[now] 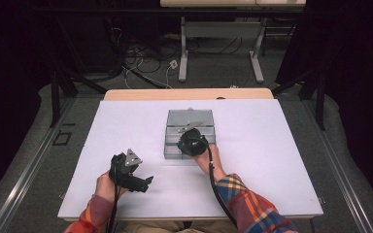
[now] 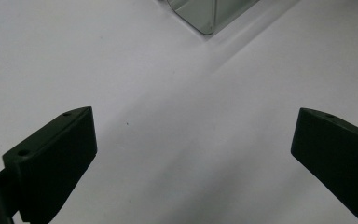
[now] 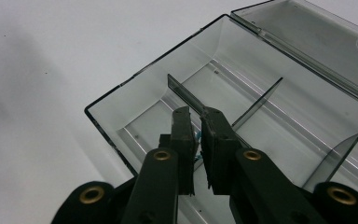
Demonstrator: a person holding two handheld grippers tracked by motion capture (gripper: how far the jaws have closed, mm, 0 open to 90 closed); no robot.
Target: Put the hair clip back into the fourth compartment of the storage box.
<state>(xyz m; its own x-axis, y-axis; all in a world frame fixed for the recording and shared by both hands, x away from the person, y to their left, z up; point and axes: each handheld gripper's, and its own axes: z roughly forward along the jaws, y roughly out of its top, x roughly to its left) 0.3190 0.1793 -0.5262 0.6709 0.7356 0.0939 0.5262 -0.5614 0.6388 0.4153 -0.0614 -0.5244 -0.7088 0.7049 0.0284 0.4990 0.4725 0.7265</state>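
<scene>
Reaching over the near edge of the clear divided box [image 1: 190,127], which sat open at the middle of the worktop [image 1: 272,160], you kept the right hand-held gripper [image 3: 198,140] inside its near compartment. Its jaws stood almost together, a narrow gap showing between them, with a thin grey divider [image 3: 186,95] just beyond the tips; whether they pinched it you could not tell. Your left hand-held gripper [image 2: 193,154] hung wide apart and empty near the worktop's near-left corner.
</scene>
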